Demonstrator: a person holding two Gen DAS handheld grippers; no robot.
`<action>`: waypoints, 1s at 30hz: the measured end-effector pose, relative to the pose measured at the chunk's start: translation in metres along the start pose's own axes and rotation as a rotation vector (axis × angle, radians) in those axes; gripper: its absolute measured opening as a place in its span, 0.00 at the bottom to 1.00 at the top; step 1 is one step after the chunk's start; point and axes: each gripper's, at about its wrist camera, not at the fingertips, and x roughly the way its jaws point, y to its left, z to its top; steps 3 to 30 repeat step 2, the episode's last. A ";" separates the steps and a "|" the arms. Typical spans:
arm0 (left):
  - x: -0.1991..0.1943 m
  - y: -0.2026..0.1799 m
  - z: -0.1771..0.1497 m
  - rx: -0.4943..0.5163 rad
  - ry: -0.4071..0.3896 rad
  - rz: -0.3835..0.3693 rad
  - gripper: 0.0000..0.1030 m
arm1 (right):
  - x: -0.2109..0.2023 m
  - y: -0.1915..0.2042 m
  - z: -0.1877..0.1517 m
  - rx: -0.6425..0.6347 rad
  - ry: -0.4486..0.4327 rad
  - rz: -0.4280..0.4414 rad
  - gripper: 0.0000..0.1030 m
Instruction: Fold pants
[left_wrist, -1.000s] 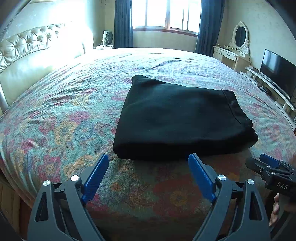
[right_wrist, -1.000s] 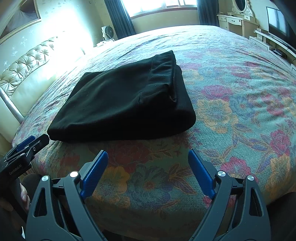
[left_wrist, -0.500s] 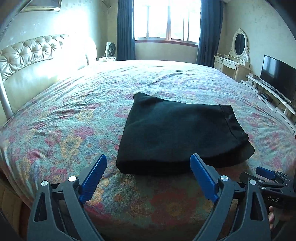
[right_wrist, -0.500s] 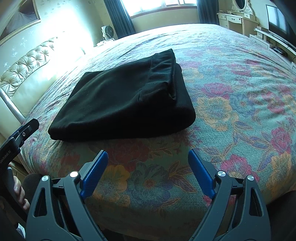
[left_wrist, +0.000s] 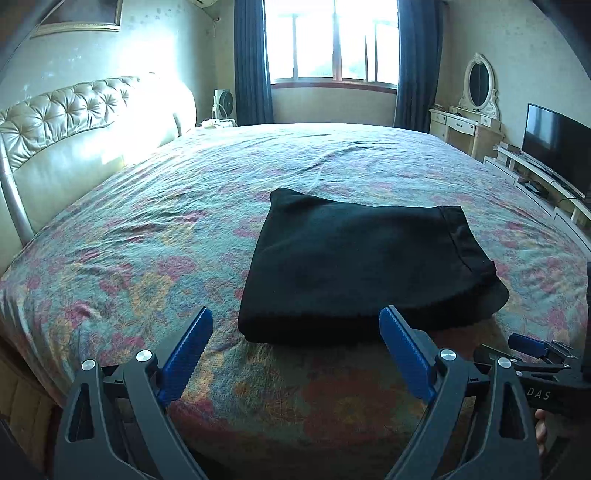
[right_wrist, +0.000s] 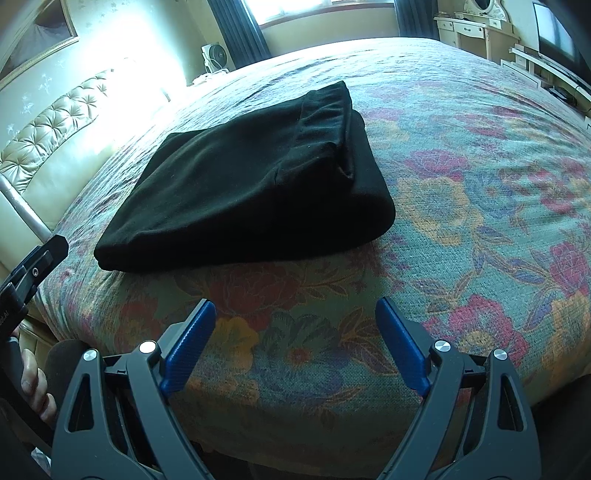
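I am looking over a big bed (left_wrist: 147, 236) with a flowery cover. Its near edge is curving down just under my two tongs, and the cover is dropping away there. On the left side a puffy headboard (left_wrist: 74, 125) is standing along the bed. On the right side a low shelf with a TV (left_wrist: 554, 147) is running past the bed. All around the pants the cover is lying bare, with lots of open room to the far side, toward the window (left_wrist: 332, 40).

The black pants (left_wrist: 354, 266) are lying folded in one flat pile near the front edge of the bed. My left tongs (left_wrist: 295, 332) are hanging just in front of the pile's near edge, not touching it. Their blue pads are standing wide apart with nothing between them. My right tongs (right_wrist: 295, 325) are hanging over the flowers just before the pile, a bit to its right end. They are also spread wide and holding nothing. In the right view the pants (right_wrist: 251, 192) are sitting up and to the left of the tongs.

I am counting one pile of pants, one bed, two tongs and four blue pads.
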 end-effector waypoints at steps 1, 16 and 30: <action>-0.001 -0.002 -0.001 0.005 -0.007 0.001 0.88 | 0.000 0.000 0.000 0.001 0.002 0.001 0.86; -0.002 -0.004 -0.001 0.008 -0.012 0.002 0.88 | 0.001 -0.001 0.000 0.002 0.004 0.001 0.86; -0.002 -0.004 -0.001 0.008 -0.012 0.002 0.88 | 0.001 -0.001 0.000 0.002 0.004 0.001 0.86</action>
